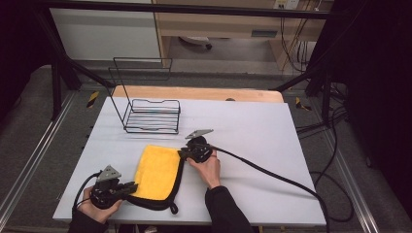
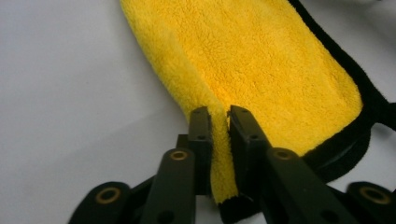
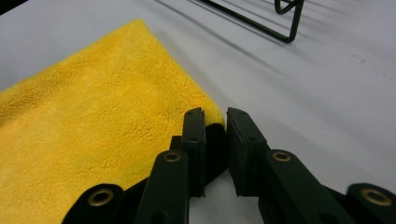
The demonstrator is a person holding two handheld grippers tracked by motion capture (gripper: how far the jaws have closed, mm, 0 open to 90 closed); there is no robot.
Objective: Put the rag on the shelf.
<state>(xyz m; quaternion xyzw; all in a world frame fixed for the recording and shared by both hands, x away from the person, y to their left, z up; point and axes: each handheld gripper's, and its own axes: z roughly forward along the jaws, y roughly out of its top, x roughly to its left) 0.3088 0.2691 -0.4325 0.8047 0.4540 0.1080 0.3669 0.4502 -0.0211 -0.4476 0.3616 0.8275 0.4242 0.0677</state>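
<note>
The yellow microfibre cloth (image 1: 156, 171) lies flat on the white table (image 1: 252, 131), in the near half and left of the middle. Its pile is fluffy and bright yellow, and a black trim (image 1: 179, 174) runs along its right side and curls round the near edge, ending in a small loop. The cloth looks folded over, with a soft rounded fold on its left side in the left gripper view.

The left gripper (image 2: 219, 122) has a ridge of the cloth's near left corner between its jaws, which pinch the yellow pile closely on both sides. The right gripper (image 3: 215, 122) sits at the far right corner of the cloth; the dark edge of the cloth is between its jaws, which are nearly together, though a slim gap shows beside the right pad, so whether they press on it I cannot tell.

Beyond the cloth, well apart from it, stands a black wire rack (image 1: 150, 115) on the far left part of the table.
</note>
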